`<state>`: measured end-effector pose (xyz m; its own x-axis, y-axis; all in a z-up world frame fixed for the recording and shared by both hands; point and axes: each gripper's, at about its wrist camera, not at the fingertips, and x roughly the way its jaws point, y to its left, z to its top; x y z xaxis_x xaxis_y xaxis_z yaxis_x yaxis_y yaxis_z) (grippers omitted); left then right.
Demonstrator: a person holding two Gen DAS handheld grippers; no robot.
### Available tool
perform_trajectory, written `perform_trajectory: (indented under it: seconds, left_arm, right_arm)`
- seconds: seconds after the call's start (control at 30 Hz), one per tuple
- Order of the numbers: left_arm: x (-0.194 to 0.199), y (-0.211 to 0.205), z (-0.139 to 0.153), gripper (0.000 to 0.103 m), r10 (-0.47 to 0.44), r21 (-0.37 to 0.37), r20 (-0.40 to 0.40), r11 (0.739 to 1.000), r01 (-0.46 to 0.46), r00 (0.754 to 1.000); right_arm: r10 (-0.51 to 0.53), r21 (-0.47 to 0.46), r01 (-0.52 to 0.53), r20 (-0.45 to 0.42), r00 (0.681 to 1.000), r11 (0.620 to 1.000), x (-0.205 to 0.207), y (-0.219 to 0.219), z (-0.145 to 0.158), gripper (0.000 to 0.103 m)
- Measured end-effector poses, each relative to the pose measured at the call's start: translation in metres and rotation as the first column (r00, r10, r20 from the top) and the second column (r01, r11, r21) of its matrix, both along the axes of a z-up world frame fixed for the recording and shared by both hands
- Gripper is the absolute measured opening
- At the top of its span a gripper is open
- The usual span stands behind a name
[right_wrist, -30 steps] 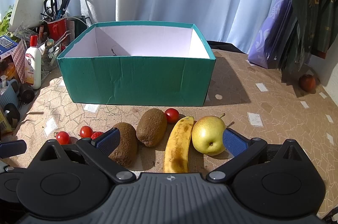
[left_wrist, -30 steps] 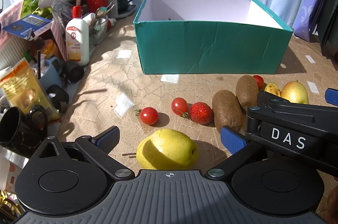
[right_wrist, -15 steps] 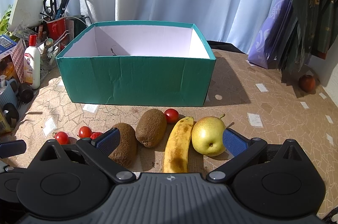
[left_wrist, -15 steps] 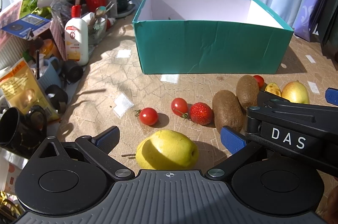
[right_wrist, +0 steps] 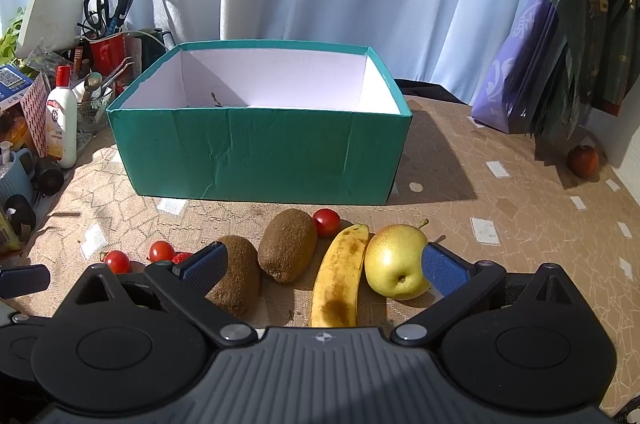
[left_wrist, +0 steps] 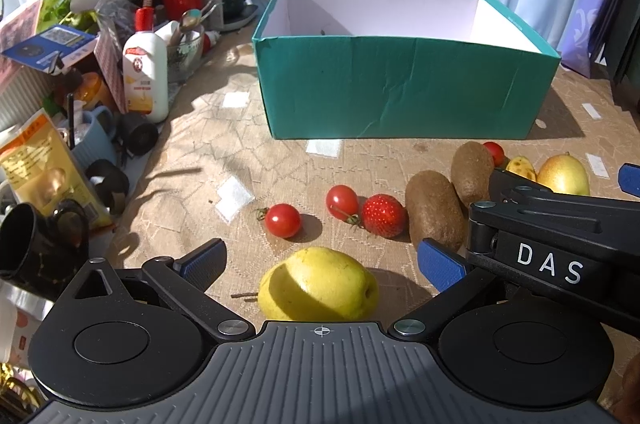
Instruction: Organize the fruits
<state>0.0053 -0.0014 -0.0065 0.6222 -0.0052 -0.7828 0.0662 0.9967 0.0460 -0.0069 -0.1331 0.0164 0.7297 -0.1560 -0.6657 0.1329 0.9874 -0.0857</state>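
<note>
The fruits lie loose on the tabletop (right_wrist: 500, 207) in front of the open teal box (right_wrist: 260, 147): a yellow pear (left_wrist: 318, 284) sits between the spread jaws of the left gripper (left_wrist: 320, 260), touched by neither. Beyond it are two cherry tomatoes (left_wrist: 283, 220), a strawberry (left_wrist: 383, 216) and two kiwis (left_wrist: 434, 209). The right gripper (right_wrist: 324, 262), jaws also spread and holding nothing, hovers over a banana (right_wrist: 338, 278) lying just beside a second pear (right_wrist: 394, 260), with a third tomato (right_wrist: 326, 222) near the box.
</note>
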Motion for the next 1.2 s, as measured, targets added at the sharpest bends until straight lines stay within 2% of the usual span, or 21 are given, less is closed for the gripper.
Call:
perform_trajectory:
  seconds: [0.2,0.33,0.47,0.77,0.9,0.97,1.03,1.13,1.2]
  left_arm:
    - [0.001,0.003,0.001,0.103,-0.003,-0.013,-0.003,1.000,0.003,1.000]
    - [0.001,0.018,0.002,0.103,-0.002,-0.073,-0.006,0.997,0.001,1.000]
    - [-0.002,0.032,0.000,0.103,-0.008,-0.126,-0.010,0.992,0.007,1.000]
    - [-0.013,0.035,-0.005,0.103,-0.053,-0.163,0.020,0.985,0.056,0.998]
    - [-0.014,0.026,-0.011,0.103,-0.077,-0.131,0.015,0.988,0.079,0.997]
    - [-0.014,0.022,-0.013,0.099,-0.088,-0.114,0.012,0.989,0.089,0.996]
    - [-0.014,0.017,-0.018,0.084,-0.096,-0.093,0.000,0.991,0.096,0.995]
    - [-0.012,0.013,-0.025,0.083,-0.080,-0.049,-0.009,0.996,0.080,0.997]
    - [-0.012,0.012,-0.025,0.083,-0.067,-0.045,-0.005,0.997,0.067,0.998]
  right_arm:
    - [0.005,-0.001,-0.005,0.005,1.000,1.000,0.000,0.000,0.001,0.103]
    - [-0.016,-0.018,0.017,0.041,0.999,1.000,-0.005,-0.007,0.006,0.103]
    - [-0.042,0.009,0.041,0.063,0.997,0.999,-0.011,-0.019,0.011,0.103]
    - [0.008,0.029,-0.010,0.084,0.996,1.000,-0.027,-0.020,0.015,0.103]
    - [0.019,0.028,-0.022,0.091,0.996,0.999,-0.030,-0.019,0.016,0.103]
    - [0.022,0.031,-0.025,0.084,0.996,0.999,-0.031,-0.019,0.015,0.103]
    - [0.025,0.036,-0.027,0.072,0.997,0.999,-0.032,-0.020,0.013,0.103]
    - [0.022,0.044,-0.025,0.056,0.998,0.999,-0.032,-0.024,0.010,0.103]
    - [0.019,0.047,-0.021,0.040,0.999,0.999,-0.031,-0.026,0.007,0.103]
